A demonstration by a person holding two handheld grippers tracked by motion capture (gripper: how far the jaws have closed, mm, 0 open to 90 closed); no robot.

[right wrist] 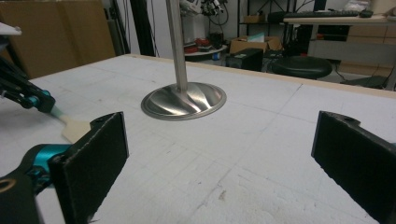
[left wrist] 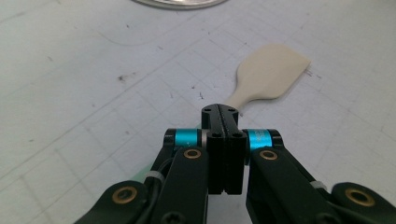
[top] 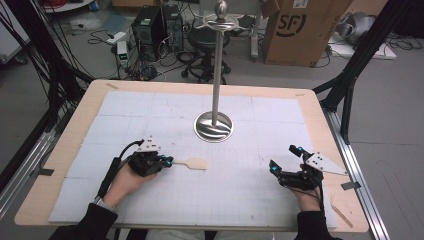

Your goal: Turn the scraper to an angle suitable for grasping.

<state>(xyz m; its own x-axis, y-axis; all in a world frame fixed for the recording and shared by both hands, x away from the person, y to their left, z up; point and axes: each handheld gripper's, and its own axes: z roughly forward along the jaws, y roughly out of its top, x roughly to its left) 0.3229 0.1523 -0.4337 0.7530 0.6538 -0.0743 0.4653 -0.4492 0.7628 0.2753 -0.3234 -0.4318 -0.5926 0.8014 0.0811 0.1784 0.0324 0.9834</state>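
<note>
— Gripping what, on the left?

— The left gripper [top: 167, 161] has its jaws clamped on the handle of a flat, cream-coloured wooden spatula [top: 194, 163]. It lies level on the white gridded table mat [top: 240, 195], long axis across the table, blade pointing toward the right gripper [top: 284, 161].

— And that one?

— Jaws wide apart, holding nothing, well apart from the spatula. The shiny steel stand [top: 214, 126] sits beyond, between them.

Spatula [left wrist: 271, 74] handle end hidden btwn left gripper [left wrist: 224, 114] fingers — stand [right wrist: 183, 100] top cut off
</note>
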